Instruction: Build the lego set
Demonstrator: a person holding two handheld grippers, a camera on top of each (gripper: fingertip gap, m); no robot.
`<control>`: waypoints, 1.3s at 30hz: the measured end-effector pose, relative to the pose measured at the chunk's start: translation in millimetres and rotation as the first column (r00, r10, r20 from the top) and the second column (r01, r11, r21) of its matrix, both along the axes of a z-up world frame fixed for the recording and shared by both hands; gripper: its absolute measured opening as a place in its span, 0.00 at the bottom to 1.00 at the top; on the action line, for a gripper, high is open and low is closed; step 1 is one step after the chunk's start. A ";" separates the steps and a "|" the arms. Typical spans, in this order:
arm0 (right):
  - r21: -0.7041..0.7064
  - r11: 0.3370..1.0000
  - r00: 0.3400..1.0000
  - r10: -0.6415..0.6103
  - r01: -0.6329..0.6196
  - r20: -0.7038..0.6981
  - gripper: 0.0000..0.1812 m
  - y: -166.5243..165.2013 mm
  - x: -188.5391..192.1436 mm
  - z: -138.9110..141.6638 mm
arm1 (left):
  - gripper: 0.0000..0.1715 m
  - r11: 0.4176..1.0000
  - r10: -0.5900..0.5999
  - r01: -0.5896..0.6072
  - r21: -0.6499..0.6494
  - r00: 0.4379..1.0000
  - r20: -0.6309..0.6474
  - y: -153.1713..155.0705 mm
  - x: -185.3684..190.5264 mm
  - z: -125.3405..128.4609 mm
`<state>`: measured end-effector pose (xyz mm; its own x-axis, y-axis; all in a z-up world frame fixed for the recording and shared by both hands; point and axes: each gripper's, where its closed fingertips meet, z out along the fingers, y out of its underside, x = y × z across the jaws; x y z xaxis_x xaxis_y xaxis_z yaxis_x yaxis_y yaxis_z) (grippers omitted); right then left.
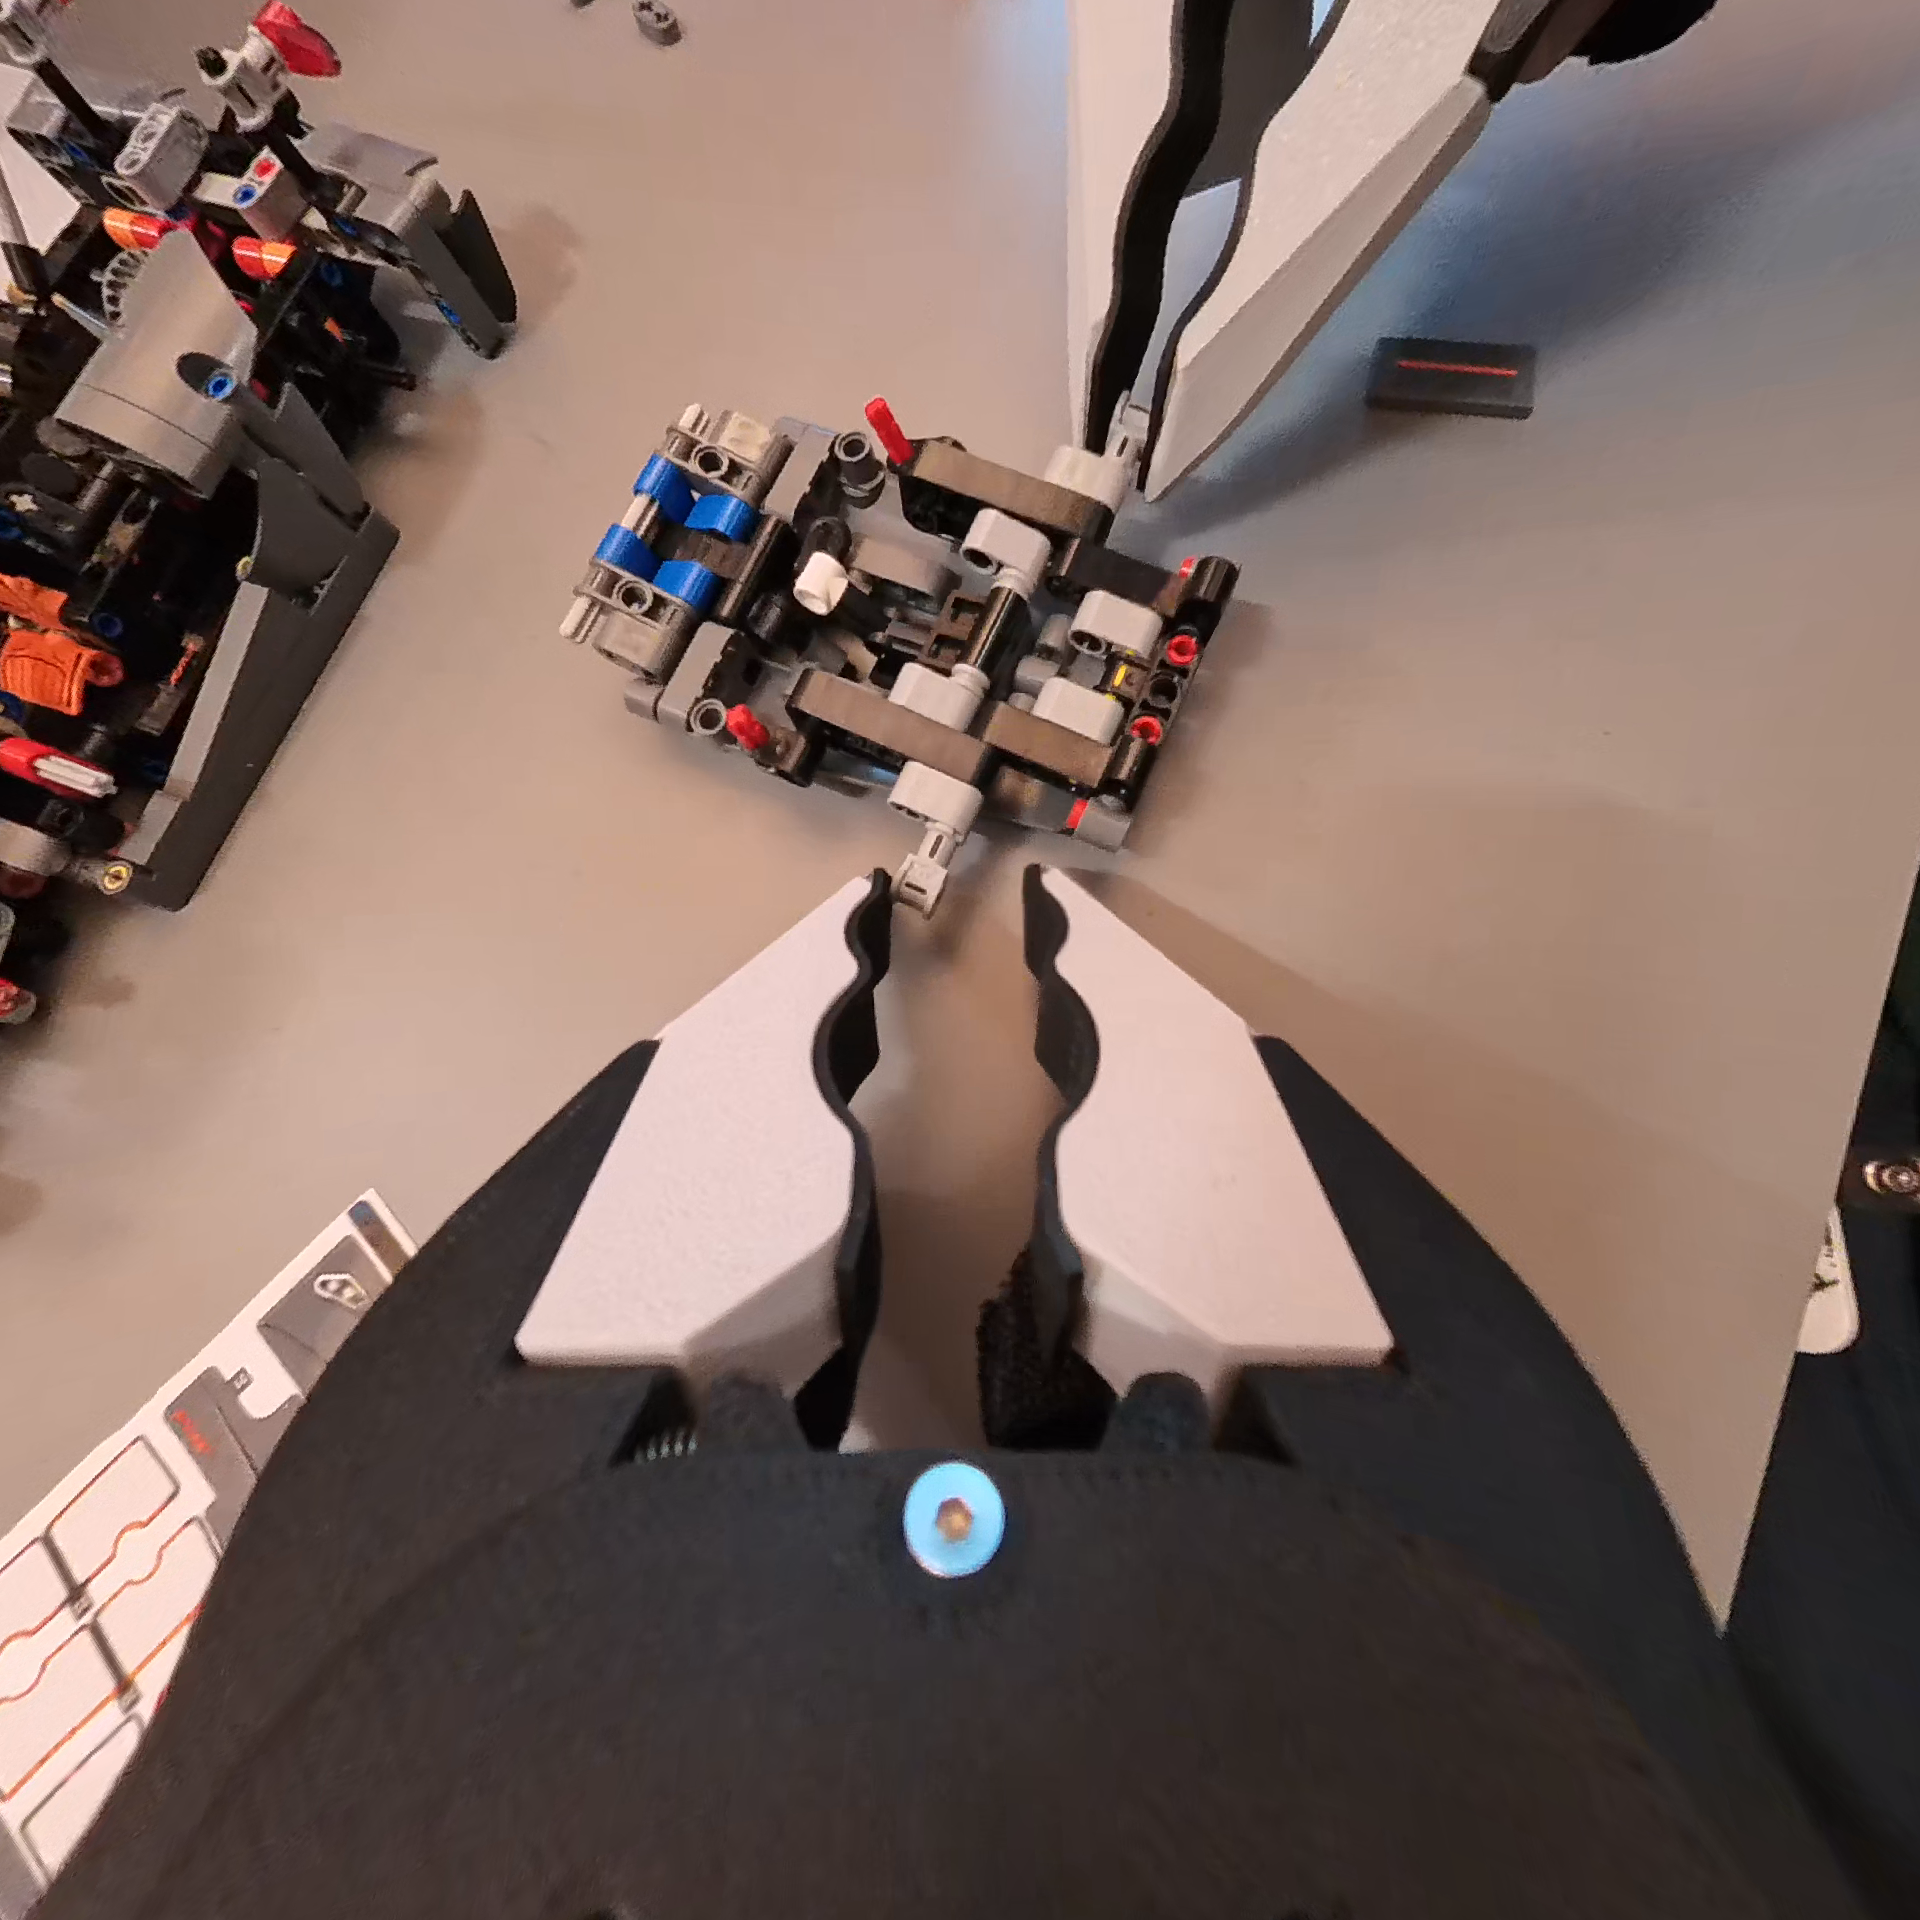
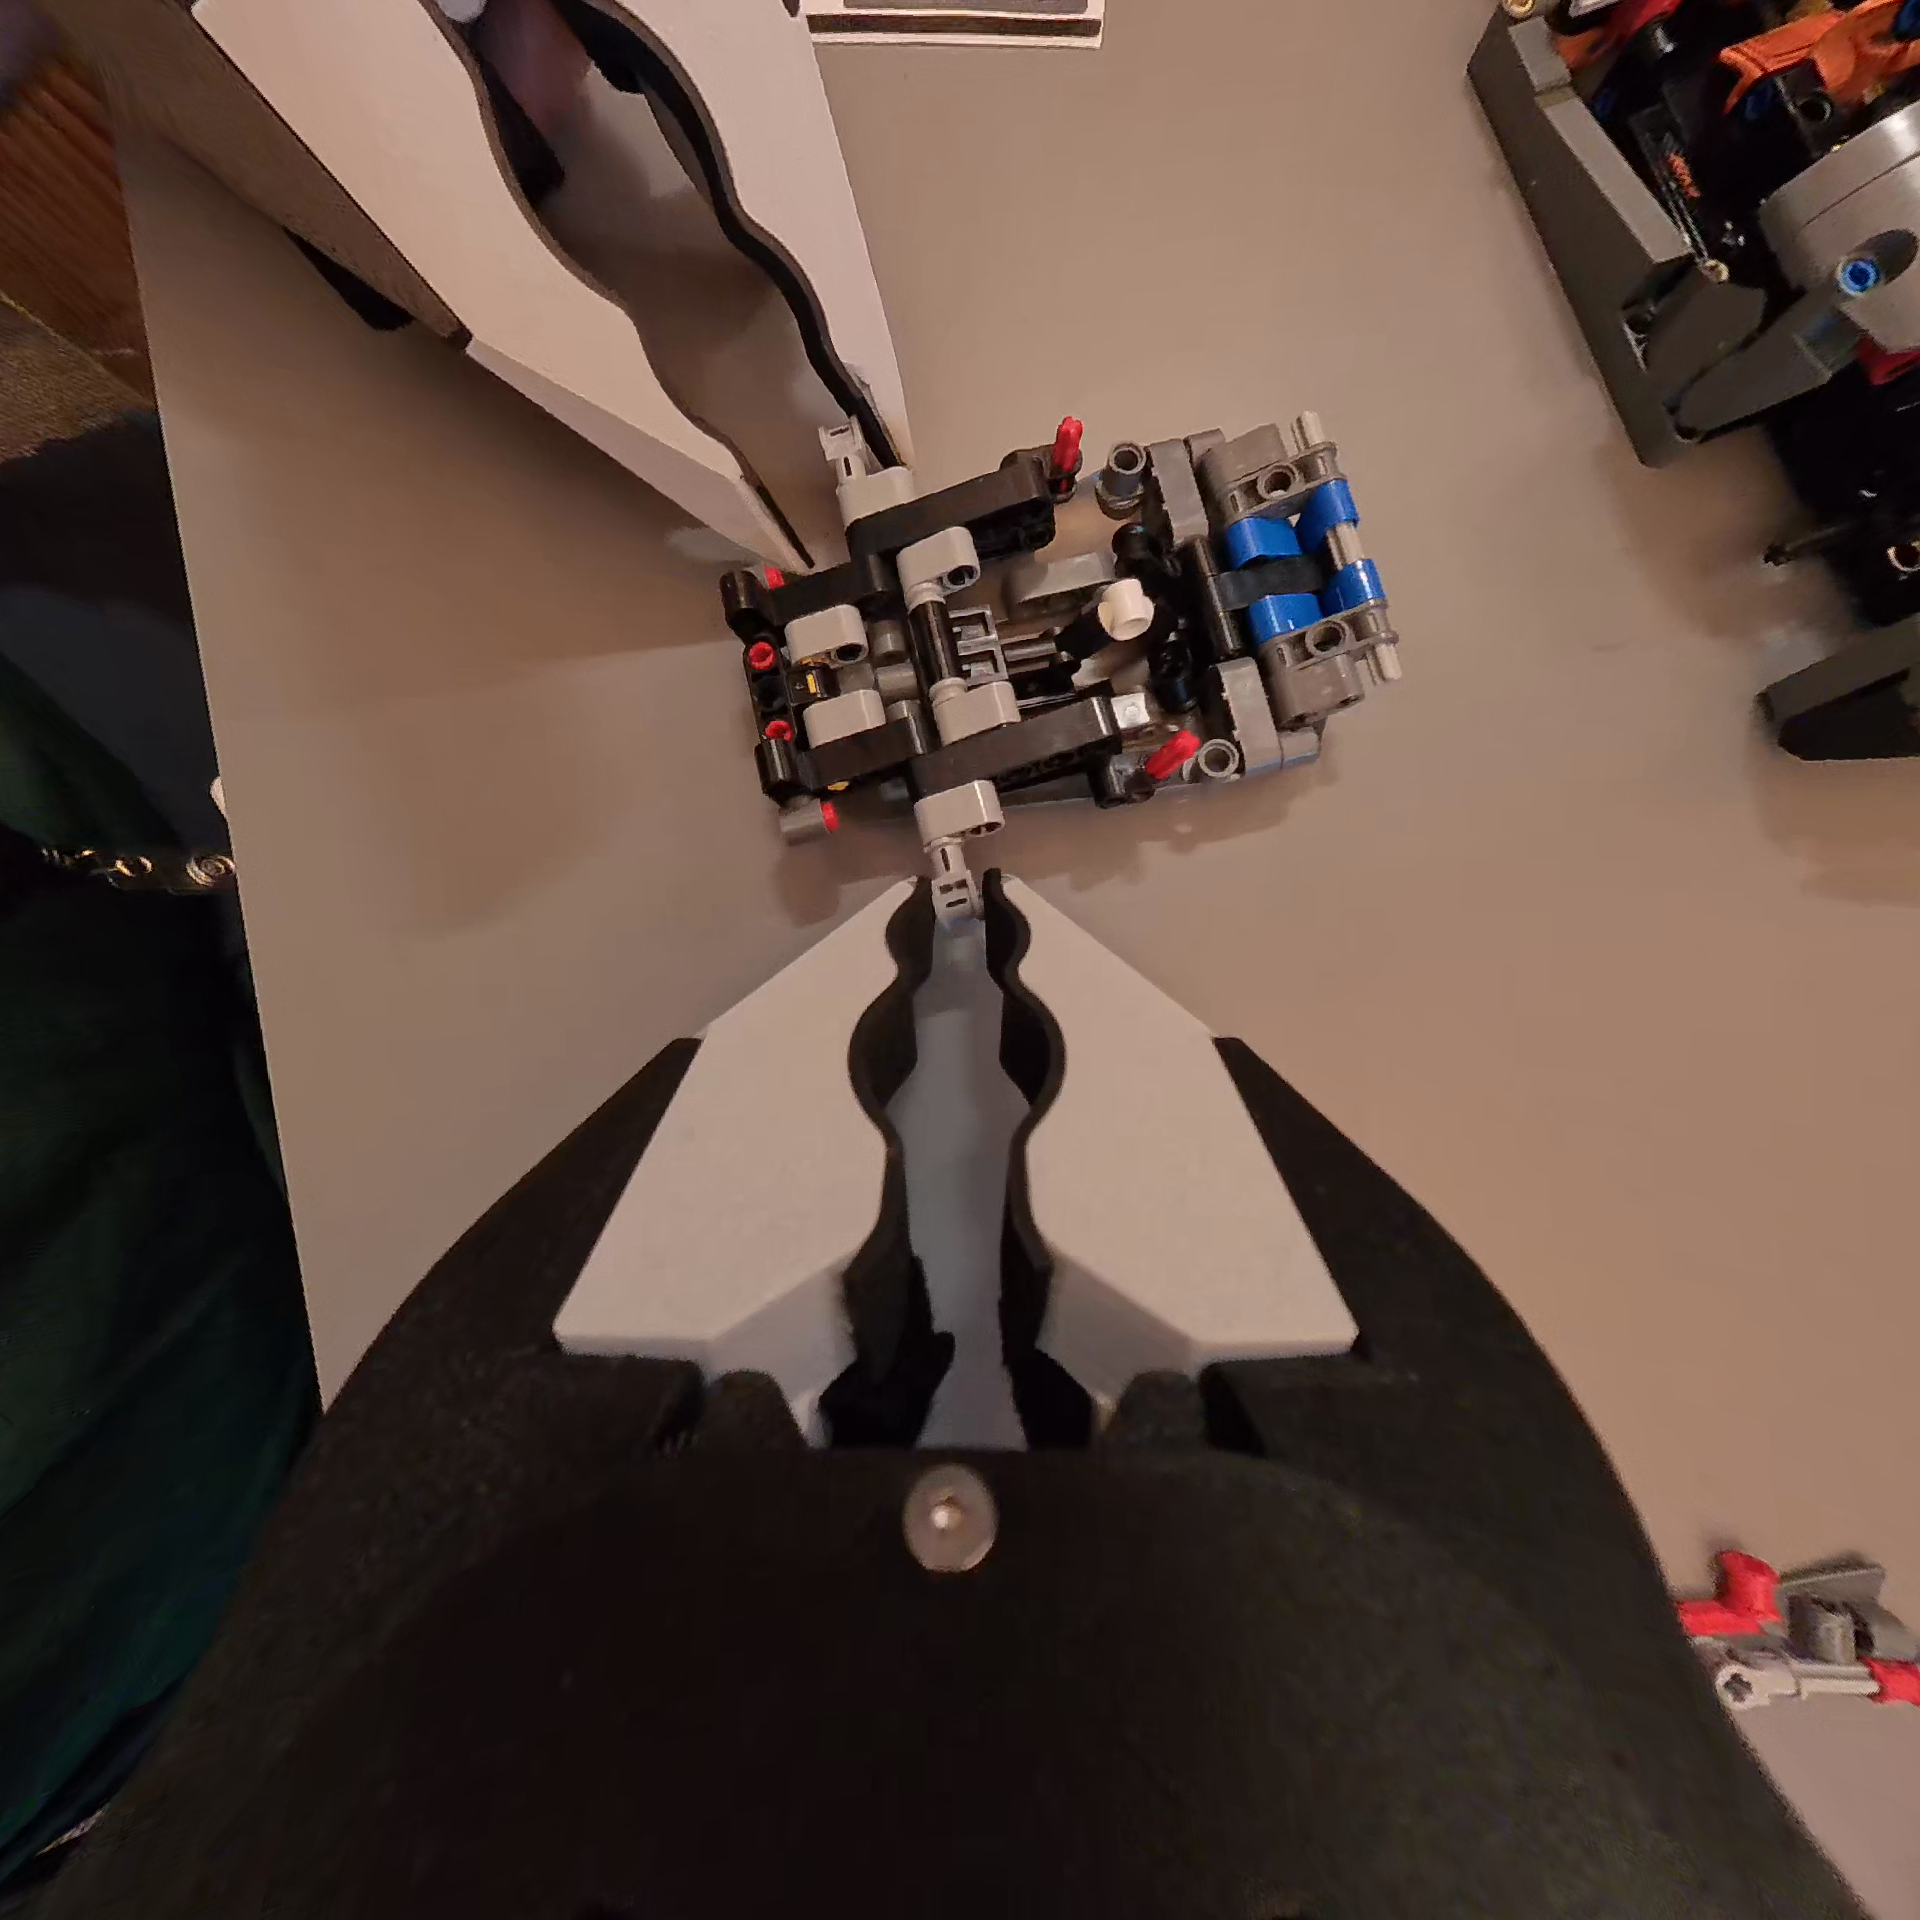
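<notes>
lego assembly (image 1: 904,623): black, grey, blue, red | fingers (image 1: 727,1122): pale grey, black pads | table (image 1: 1455,831): grey

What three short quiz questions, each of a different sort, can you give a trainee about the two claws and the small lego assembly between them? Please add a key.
1. True or false: the right claw is closed on a light grey pin that sticks out of the small assembly.
2. Multiple choice: what colour are the curved parts at one end of the small assembly? A green, B blue, C yellow.
3. Fill in: the left claw is ____ (open or shut).

Key: 1 true; 2 B; 3 open.
</notes>
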<state>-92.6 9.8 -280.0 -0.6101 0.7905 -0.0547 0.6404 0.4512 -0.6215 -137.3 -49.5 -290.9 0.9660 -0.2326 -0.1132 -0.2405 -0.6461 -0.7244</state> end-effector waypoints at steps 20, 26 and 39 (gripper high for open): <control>0.016 1.000 1.000 0.008 -0.008 0.006 0.04 0.3 -3.8 -5.0 | 0.11 1.000 -0.002 0.002 -0.006 1.000 -0.023 0.9 -3.7 -2.2; 0.015 1.000 1.000 0.010 -0.010 0.006 0.04 -0.6 -4.7 -5.5 | 0.11 1.000 0.002 -0.002 -0.004 1.000 -0.030 0.8 -5.2 -1.6; 0.007 1.000 1.000 0.012 -0.012 -0.002 0.04 -0.7 -6.4 -5.4 | 0.11 1.000 0.004 -0.004 -0.005 0.999 -0.035 2.8 -5.0 -1.5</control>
